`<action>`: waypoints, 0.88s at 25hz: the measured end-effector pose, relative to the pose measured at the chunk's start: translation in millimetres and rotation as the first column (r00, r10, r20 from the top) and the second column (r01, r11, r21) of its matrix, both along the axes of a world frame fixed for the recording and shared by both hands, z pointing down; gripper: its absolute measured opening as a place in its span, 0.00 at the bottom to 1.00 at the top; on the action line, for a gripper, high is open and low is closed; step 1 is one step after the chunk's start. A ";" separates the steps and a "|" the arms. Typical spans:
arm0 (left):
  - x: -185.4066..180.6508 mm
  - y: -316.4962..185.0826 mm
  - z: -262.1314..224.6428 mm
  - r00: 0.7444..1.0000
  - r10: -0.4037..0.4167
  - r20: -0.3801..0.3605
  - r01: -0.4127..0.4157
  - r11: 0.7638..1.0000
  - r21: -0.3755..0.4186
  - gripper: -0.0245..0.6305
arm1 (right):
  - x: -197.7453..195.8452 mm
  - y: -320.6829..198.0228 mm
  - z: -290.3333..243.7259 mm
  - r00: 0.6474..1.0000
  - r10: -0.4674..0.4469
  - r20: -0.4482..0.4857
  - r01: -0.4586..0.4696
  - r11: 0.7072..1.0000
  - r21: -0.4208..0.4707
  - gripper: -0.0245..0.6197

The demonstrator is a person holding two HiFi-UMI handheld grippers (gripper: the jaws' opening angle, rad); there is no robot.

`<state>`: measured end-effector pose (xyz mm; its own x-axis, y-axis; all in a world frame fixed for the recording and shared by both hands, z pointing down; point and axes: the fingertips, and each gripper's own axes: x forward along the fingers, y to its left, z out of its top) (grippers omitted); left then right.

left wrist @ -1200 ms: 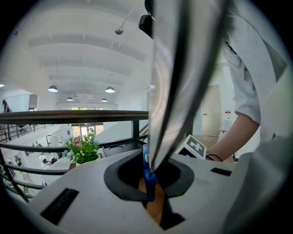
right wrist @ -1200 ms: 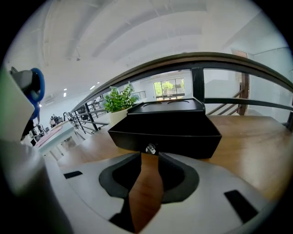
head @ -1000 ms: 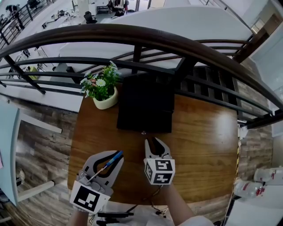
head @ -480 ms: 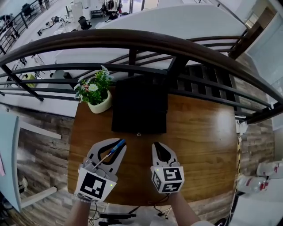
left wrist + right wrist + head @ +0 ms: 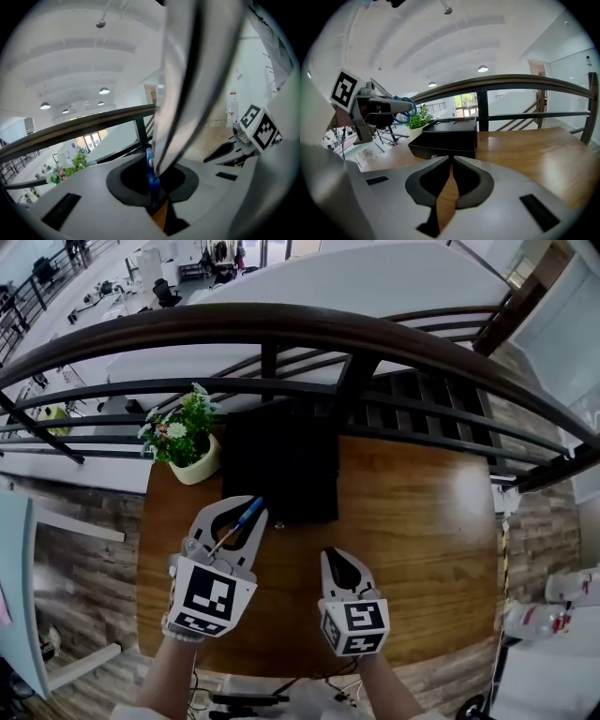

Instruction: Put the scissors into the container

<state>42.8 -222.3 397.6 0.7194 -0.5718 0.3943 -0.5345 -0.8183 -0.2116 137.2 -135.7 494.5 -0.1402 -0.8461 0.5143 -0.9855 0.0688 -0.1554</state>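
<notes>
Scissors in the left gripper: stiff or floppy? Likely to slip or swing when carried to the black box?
Probably rigid: the scissors show metal blades and a blue plastic handle, so no flop. The left gripper seems to clamp only the blue end, with the blades sticking out diagonally, so they may pivot. The smooth metal looks slippery if regripped.

Potted plant (image 5: 183, 439) on wooden table (image 5: 422, 521), dark railing (image 5: 375, 334) behind, plank floor (image 5: 84, 563) below

No legible text in view

Container (image 5: 281, 460) at table (image 5: 422, 521) back edge, plant pot (image 5: 192, 467) to its L, railing (image 5: 309, 324) behind.
</notes>
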 end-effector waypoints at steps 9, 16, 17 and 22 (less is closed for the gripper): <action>21.2 -29.9 31.8 0.968 0.027 0.251 -0.040 0.998 0.046 0.12 | 13.1 1.7 1.3 1.000 0.016 -0.001 -0.016 1.000 -0.001 0.12; 22.8 -36.9 73.6 0.907 0.084 0.412 -0.095 0.995 0.006 0.12 | 14.1 -0.3 3.5 1.000 0.008 -0.003 -0.008 1.000 0.003 0.12; 22.6 -37.1 80.4 0.894 0.096 0.437 -0.102 0.995 -0.009 0.12 | 14.5 -0.4 3.0 1.000 0.008 -0.004 -0.008 1.000 0.004 0.12; 20.4 -40.3 112.0 0.803 0.164 0.573 -0.136 0.987 -0.090 0.12 | 15.5 0.3 3.9 1.000 0.011 0.000 -0.011 1.000 0.003 0.12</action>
<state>63.2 -262.7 509.6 0.4270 -0.4487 0.7851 -0.1949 -0.8935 -0.4046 152.7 -135.4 498.4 -0.1309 -0.8491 0.5118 -0.9861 0.0583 -0.1555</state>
